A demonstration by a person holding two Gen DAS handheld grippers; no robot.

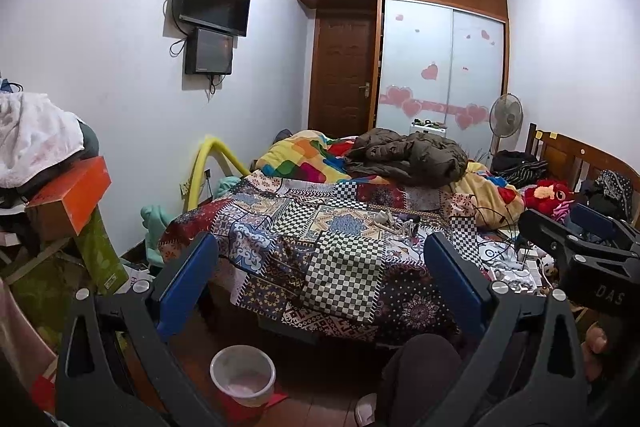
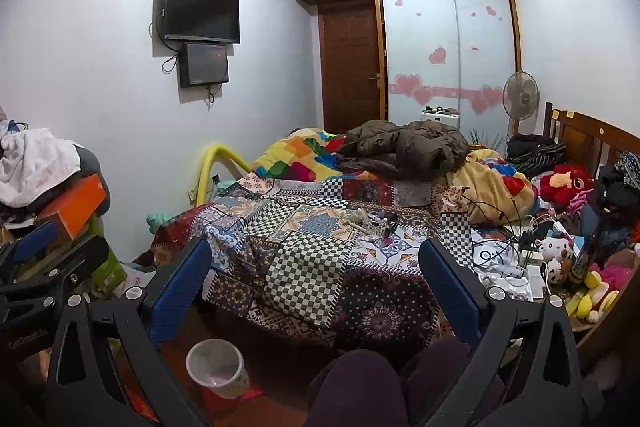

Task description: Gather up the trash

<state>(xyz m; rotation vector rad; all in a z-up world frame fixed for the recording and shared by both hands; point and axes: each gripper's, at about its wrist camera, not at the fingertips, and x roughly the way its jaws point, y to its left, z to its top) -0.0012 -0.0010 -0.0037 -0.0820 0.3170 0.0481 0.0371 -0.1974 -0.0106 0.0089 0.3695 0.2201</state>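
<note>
We see a big bed [image 1: 320, 227] in the middle. Low down sits a white bin [image 1: 243, 375]. Small scraps [image 1: 394, 221] lie mid-bed. Our left gripper [image 1: 320, 263] and right gripper [image 2: 316, 259] hold nothing, tongs wide apart.

Bed [image 1: 248, 227] under patchwork cover [image 1: 340, 267], brown jacket [image 1: 412, 155], small scraps [image 1: 396, 223], plush toys [image 1: 546, 193]

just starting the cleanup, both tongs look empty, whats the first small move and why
Probably reach the right tongs forward and down to the small pale scraps on the patterned bedspread. Both tongs are open and hold nothing, and the bin waits on the floor just below, near the left tongs.
</note>
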